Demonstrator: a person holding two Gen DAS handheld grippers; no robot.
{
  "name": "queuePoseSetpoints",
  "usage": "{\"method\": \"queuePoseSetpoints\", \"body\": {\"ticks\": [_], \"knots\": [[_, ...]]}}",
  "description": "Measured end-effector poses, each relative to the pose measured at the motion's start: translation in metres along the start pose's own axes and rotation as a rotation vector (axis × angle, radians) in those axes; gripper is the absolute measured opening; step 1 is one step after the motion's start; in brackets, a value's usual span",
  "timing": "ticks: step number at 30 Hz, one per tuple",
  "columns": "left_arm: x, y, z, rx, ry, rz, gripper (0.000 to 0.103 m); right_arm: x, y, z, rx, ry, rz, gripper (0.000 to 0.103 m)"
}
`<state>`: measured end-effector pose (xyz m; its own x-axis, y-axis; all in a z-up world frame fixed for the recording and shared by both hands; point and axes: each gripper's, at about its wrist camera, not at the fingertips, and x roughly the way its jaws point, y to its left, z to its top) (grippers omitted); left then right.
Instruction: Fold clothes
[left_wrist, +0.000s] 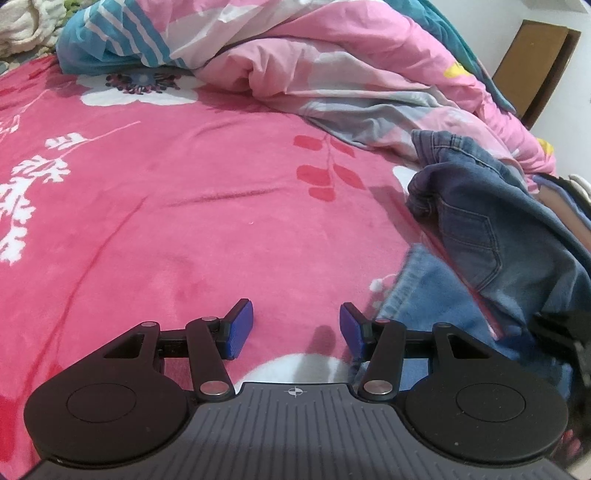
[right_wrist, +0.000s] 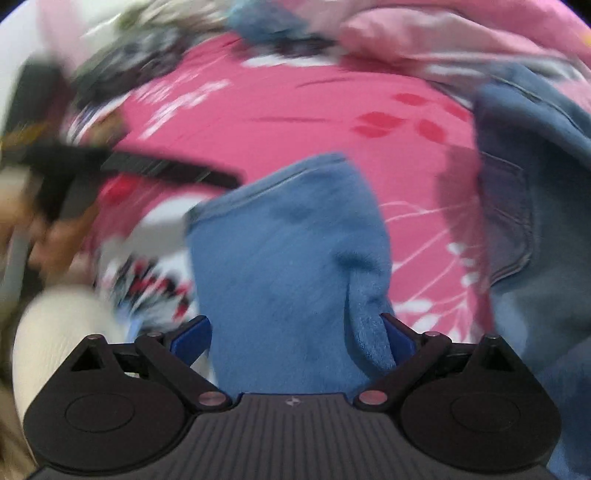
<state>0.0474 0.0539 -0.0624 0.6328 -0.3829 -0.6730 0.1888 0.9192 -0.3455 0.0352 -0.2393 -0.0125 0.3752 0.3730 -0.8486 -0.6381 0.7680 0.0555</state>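
Left gripper (left_wrist: 296, 329): my jaws stand partly apart over the pink floral bedspread (left_wrist: 184, 206) with nothing between the blue pads (left_wrist: 242, 328) — bare fabric only in the gap, and I cannot tell whether the tips touch it.

Jeans (left_wrist: 480, 221): dark denim heap at the right side of the left wrist view, back pocket stitching visible, lying on the bedspread just below the rumpled pink quilt (left_wrist: 332, 74). A paler blue denim part (left_wrist: 428, 288) runs down from that heap to just beside my left gripper's right-hand pad.

Right gripper (right_wrist: 295, 336): jaws spread wide, the pale blue cloth (right_wrist: 291, 258) lying between them. The cloth fills most of the gap; a fold of it lies against the right-hand pad (right_wrist: 397, 338), while the left-hand pad shows clear of it — not clamped. This view is badly blurred.

Darker denim (right_wrist: 524, 184) hangs along the right edge of the right wrist view, with a seam and pocket line showing. At left in that view, a smeared dark shape (right_wrist: 74, 166) that looks like the other gripper, too blurred to confirm
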Motion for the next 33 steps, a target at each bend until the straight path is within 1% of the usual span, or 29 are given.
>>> {"method": "queuePoseSetpoints", "body": {"ticks": [1,2,3,4,5,6,7,9,12,15,18,22,24,26,27,28,29,30,31,33], "knots": [[-0.001,-0.001,0.0,-0.001,0.0,0.002,0.052,-0.004,0.009,-0.005,-0.043,0.011,-0.01,0.093],[-0.002,-0.002,0.0,-0.002,0.0,0.004,0.052,-0.007,0.018,-0.011,-0.099,0.027,-0.047,0.089],[-0.003,-0.003,0.0,-0.003,0.0,0.005,0.052,-0.008,0.025,-0.018,-0.154,0.038,-0.096,0.079],[-0.003,-0.004,0.0,-0.005,0.0,0.006,0.052,-0.01,0.032,-0.023,-0.191,0.037,-0.13,0.072],[-0.004,-0.006,0.0,-0.005,-0.001,0.007,0.052,-0.012,0.038,-0.028,-0.229,0.037,-0.165,0.069],[-0.005,-0.007,0.0,-0.006,-0.001,0.007,0.052,-0.014,0.043,-0.034,-0.263,0.035,-0.198,0.056],[-0.007,-0.009,0.0,-0.004,-0.003,0.007,0.052,-0.02,0.044,-0.037,-0.264,0.029,-0.219,0.04],[-0.01,-0.012,0.001,0.003,-0.008,0.006,0.052,-0.032,0.044,-0.044,-0.264,0.015,-0.261,0.027],[-0.014,-0.017,0.002,0.012,-0.019,0.002,0.056,-0.049,0.039,-0.058,-0.246,0.03,-0.308,0.024],[-0.017,-0.022,0.003,0.021,-0.031,-0.003,0.057,-0.067,0.03,-0.079,-0.233,0.069,-0.378,0.023],[-0.017,-0.027,0.004,0.023,-0.037,-0.015,0.058,-0.083,0.008,-0.103,-0.188,0.11,-0.487,0.022],[-0.015,-0.033,0.004,0.025,-0.034,-0.032,0.06,-0.088,-0.013,-0.134,-0.135,0.127,-0.609,0.024],[-0.015,-0.038,0.003,0.032,-0.032,-0.045,0.061,-0.084,-0.007,-0.138,-0.158,0.112,-0.627,0.027],[-0.015,-0.044,0.004,0.047,-0.033,-0.059,0.062,-0.084,0.001,-0.138,-0.188,0.101,-0.636,0.033],[-0.015,-0.047,0.005,0.052,-0.035,-0.067,0.064,-0.088,0.007,-0.137,-0.205,0.096,-0.634,0.041],[-0.014,-0.05,0.006,0.055,-0.036,-0.076,0.064,-0.095,0.011,-0.135,-0.207,0.074,-0.616,0.052],[-0.012,-0.054,0.008,0.058,-0.037,-0.086,0.064,-0.102,0.015,-0.134,-0.209,0.052,-0.598,0.059],[-0.01,-0.058,0.011,0.058,-0.036,-0.1,0.064,-0.112,0.017,-0.134,-0.207,0.015,-0.587,0.069],[-0.007,-0.062,0.014,0.057,-0.033,-0.117,0.064,-0.121,0.018,-0.133,-0.201,-0.021,-0.589,0.074],[0.0,-0.071,0.021,0.05,-0.027,-0.158,0.064,-0.141,0.016,-0.131,-0.176,-0.09,-0.58,0.078]]}}
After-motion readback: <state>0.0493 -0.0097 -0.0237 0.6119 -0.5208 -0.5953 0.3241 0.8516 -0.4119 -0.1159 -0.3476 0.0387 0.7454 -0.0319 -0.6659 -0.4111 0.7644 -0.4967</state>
